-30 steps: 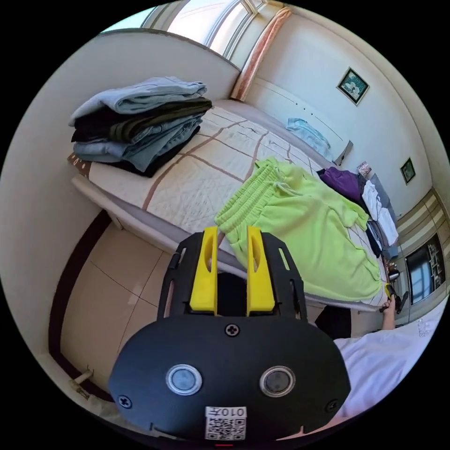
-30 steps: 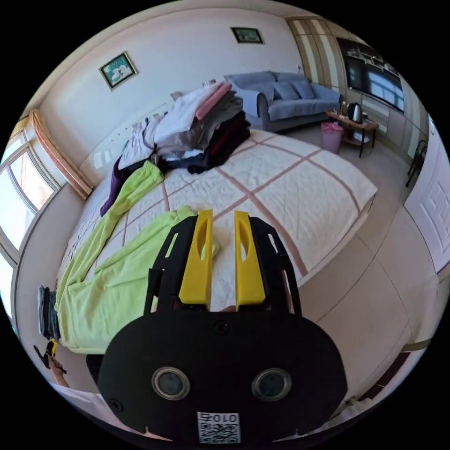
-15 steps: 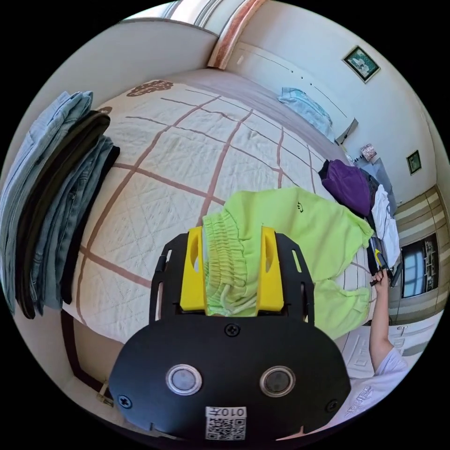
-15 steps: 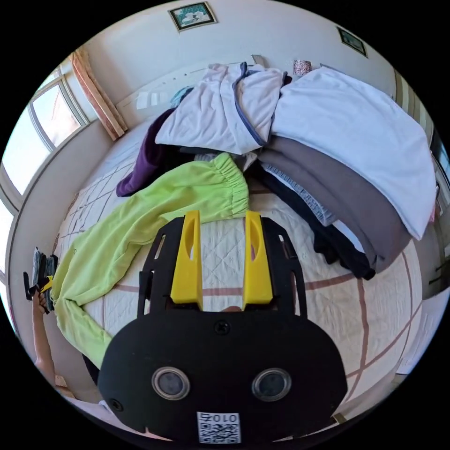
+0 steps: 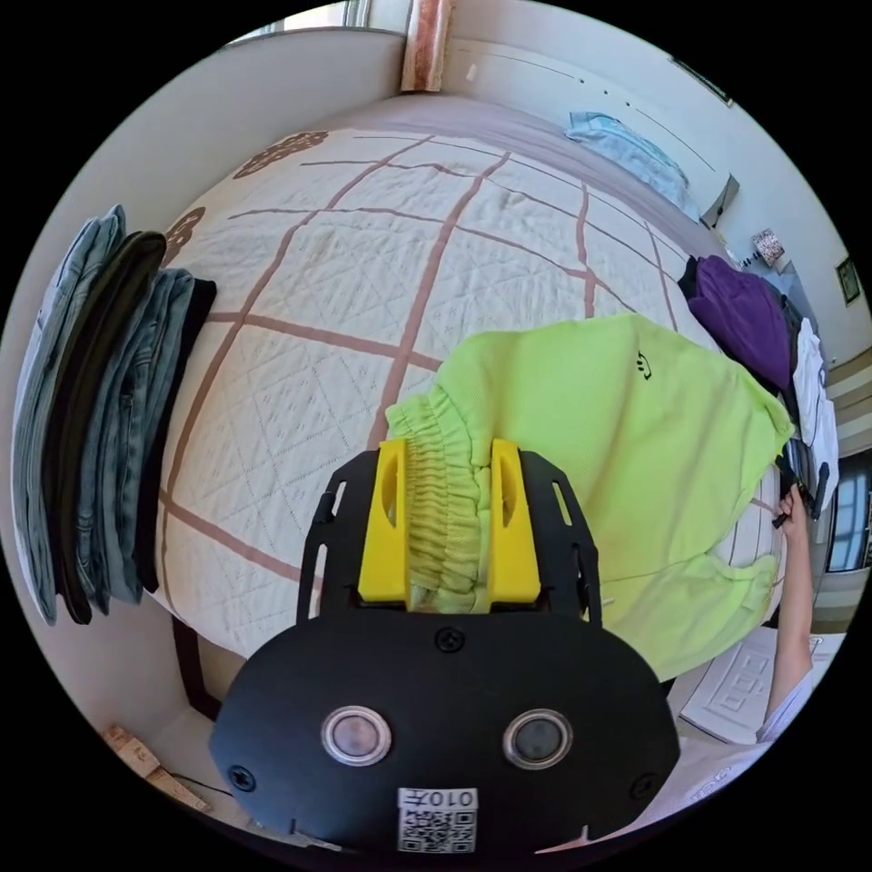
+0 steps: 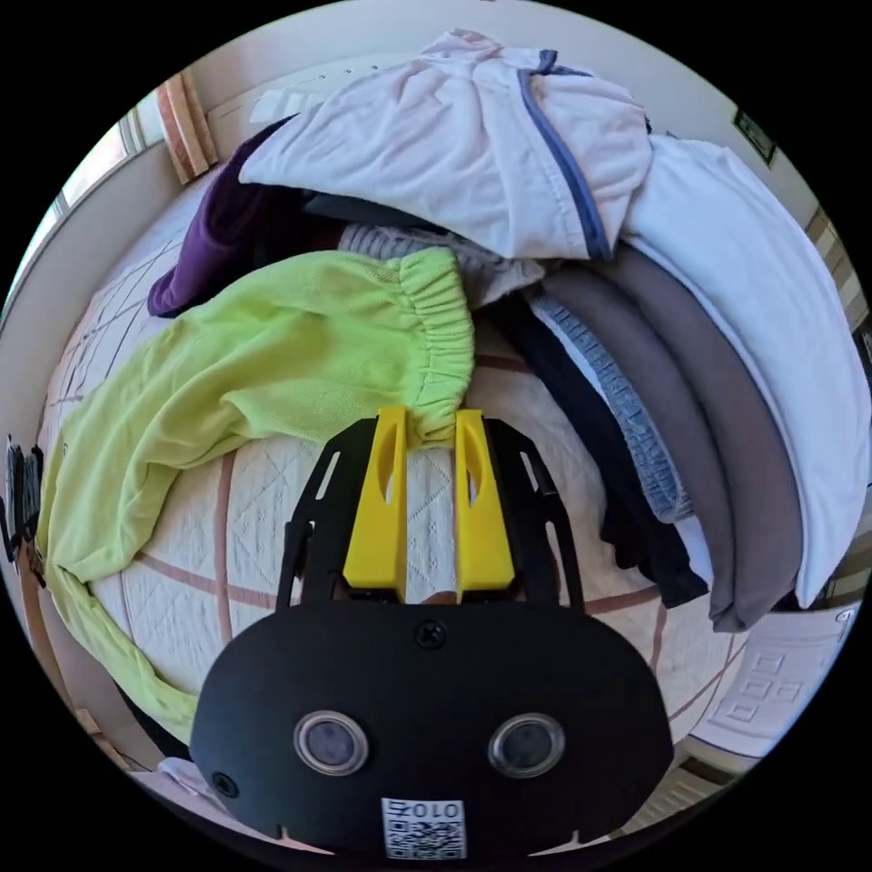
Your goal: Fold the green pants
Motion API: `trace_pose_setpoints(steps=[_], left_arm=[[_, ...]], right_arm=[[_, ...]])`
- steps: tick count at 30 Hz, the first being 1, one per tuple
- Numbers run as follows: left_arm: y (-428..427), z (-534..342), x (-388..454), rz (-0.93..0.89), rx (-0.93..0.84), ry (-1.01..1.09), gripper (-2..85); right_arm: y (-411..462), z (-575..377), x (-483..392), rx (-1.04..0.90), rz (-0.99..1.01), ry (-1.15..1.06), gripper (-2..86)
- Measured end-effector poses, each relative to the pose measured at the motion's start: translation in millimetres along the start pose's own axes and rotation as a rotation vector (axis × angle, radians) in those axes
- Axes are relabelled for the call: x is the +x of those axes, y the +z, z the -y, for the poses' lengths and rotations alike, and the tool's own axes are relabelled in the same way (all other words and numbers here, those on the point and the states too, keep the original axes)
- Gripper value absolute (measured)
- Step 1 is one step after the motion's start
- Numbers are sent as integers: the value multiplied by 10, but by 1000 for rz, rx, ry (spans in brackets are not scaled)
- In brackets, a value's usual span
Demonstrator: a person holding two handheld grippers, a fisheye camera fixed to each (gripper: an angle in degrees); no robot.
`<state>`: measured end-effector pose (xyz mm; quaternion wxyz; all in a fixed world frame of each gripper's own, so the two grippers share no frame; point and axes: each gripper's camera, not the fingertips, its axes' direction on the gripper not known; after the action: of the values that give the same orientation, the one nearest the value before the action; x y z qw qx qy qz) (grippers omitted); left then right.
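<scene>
The green pants point(image 5: 618, 427) lie spread across the white quilted bed point(image 5: 363, 254). In the left gripper view my left gripper point(image 5: 447, 450) is shut on the bunched elastic waistband point(image 5: 440, 518), which fills the gap between the yellow jaws. In the right gripper view one leg of the green pants point(image 6: 272, 363) stretches away to the left. Its gathered cuff point(image 6: 440, 336) rests against a pile of clothes. My right gripper point(image 6: 431, 416) has the cuff's lower corner between its jaw tips, the jaws drawn in on it.
A stack of folded jeans point(image 5: 100, 409) stands at the bed's left edge. A tall pile of white, grey and dark clothes point(image 6: 681, 318) with a purple garment point(image 6: 218, 236) sits right behind the cuff. A person's arm point(image 5: 795, 581) reaches in at the right.
Both cameras have moved in over the bed. The left jaws took in the waistband and narrowed on it. The right jaws opened wide, reached the cuff, then narrowed on its corner.
</scene>
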<state>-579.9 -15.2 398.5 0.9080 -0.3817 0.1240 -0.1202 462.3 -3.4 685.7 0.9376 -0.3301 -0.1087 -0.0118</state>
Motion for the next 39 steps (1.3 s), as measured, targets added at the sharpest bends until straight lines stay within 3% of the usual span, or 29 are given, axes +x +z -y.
trace_pose_setpoints(steps=[8, 11, 15, 17, 19, 21, 23, 26, 28, 31, 33, 35, 39], left_arm=[[-750, -270, -182, -159, 327, -5, 54], [-924, -301, -235, -131, 385, -10, 49], [-715, -207, -171, -118, 354, -15, 53], [-435, -114, -74, -94, 268, -5, 60], [-37, -48, 34, -59, 122, -27, 73], [-57, -191, 89, -24, 201, -68, 81], [-249, -402, 141, -14, 331, -64, 87], [-562, -854, 250, 10, 418, 45, 93], [-568, -1242, 516, -65, 346, 267, 95], [-424, -1777, 1040, 3, 286, 543, 97], [-337, -2014, 1346, 59, 298, 675, 98], [-239, -2126, 1602, 91, 303, 769, 99], [-81, -2097, 1961, 30, 269, 864, 100]], right_arm=[[-1490, -482, 191, 229, -38, -127, 60], [-1789, -527, 448, 195, -66, -78, 59], [-1501, -446, 676, 58, -9, -42, 62], [-946, -406, 653, -111, -18, -54, 69], [-575, -496, 526, -161, -98, -109, 76], [-450, -630, 423, -167, -202, -122, 83], [-612, -869, 393, -28, -328, -66, 102], [-911, -1258, 397, 110, -233, -51, 103], [-1064, -1529, 326, 187, -92, -75, 93], [-1172, -1902, 8, 278, 110, -225, 91], [-1137, -2023, -265, 282, 151, -368, 95], [-963, -2055, -552, 209, 59, -512, 103], [-840, -1906, -555, 165, 141, -494, 99]])
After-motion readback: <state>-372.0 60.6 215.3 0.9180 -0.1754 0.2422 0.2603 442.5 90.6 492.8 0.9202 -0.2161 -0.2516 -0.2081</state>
